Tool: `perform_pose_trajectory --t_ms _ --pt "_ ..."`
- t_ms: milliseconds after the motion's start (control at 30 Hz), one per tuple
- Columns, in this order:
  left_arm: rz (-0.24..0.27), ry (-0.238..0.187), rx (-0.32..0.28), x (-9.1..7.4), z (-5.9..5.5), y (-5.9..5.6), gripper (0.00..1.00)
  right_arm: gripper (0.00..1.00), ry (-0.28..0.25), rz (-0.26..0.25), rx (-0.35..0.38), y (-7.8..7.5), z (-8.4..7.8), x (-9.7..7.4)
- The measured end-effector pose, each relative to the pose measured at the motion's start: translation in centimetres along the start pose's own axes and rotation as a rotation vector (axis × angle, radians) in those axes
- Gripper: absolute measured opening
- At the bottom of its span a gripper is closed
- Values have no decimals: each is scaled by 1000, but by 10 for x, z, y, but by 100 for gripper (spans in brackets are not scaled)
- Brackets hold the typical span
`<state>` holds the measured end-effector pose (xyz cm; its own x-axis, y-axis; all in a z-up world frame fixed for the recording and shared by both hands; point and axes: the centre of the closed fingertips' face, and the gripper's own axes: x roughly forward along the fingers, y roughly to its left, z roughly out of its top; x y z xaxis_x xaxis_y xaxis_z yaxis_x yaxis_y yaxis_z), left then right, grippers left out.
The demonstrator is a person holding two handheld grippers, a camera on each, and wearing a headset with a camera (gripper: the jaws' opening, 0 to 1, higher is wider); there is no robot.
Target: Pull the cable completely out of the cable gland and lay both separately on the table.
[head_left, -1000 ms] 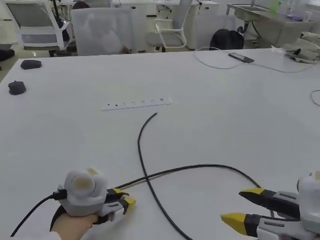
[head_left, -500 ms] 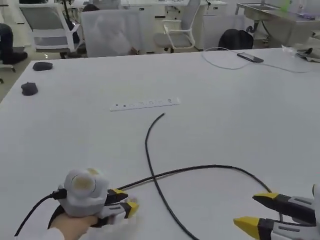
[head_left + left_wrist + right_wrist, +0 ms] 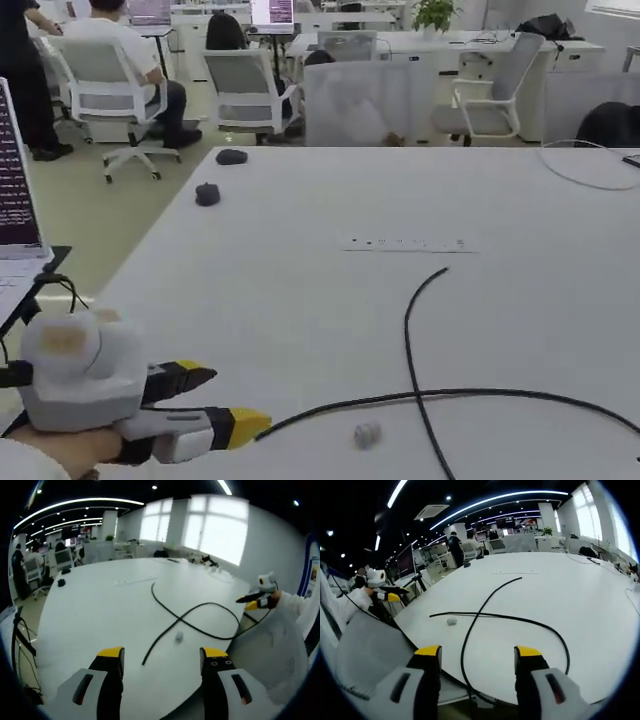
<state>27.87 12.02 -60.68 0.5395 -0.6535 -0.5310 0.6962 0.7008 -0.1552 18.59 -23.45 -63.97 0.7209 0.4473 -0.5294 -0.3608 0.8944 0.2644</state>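
Observation:
A long black cable [image 3: 410, 330] lies looped and crossing itself on the white table [image 3: 300, 290]. A small grey cable gland [image 3: 367, 434] rests on the table just beside the cable, off it. My left gripper [image 3: 228, 400] hovers open at the near left corner, left of the gland, with nothing between its fingers. In the left gripper view the gland [image 3: 179, 637] lies ahead of the open left gripper [image 3: 162, 652], near the cable [image 3: 165, 602]; the right gripper [image 3: 255, 600] hangs far right. The right gripper [image 3: 477, 651] is open and empty, facing cable [image 3: 485, 602] and gland [image 3: 451, 621].
A white power strip [image 3: 405, 243] lies beyond the cable. Two dark computer mice [image 3: 207, 194] sit near the far left edge. A thin white cable [image 3: 590, 175] curls at the far right. Office chairs [image 3: 245, 90] and seated people stand past the table.
The left gripper's jaws stand wider apart than before, and the gland now lies on the table. The head camera has swung left, taking the right gripper out of that view.

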Motion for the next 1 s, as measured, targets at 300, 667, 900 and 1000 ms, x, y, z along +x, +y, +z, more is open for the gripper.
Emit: perform_pose_trajectory --t_ms 300,667,900,1000 --pt "61 -18 -101 -39 -26 -6 74 63 31 7 69 6 -10 -2" --pt "70 -64 -196 -36 -24 -4 75 63 39 3 72 10 -8 -2" --pt "66 -70 -217 -39 -27 0 73 63 51 -6 80 10 -12 -4" --pt "58 -97 -256 -38 -23 1 70 62 57 -4 79 9 -13 -3"
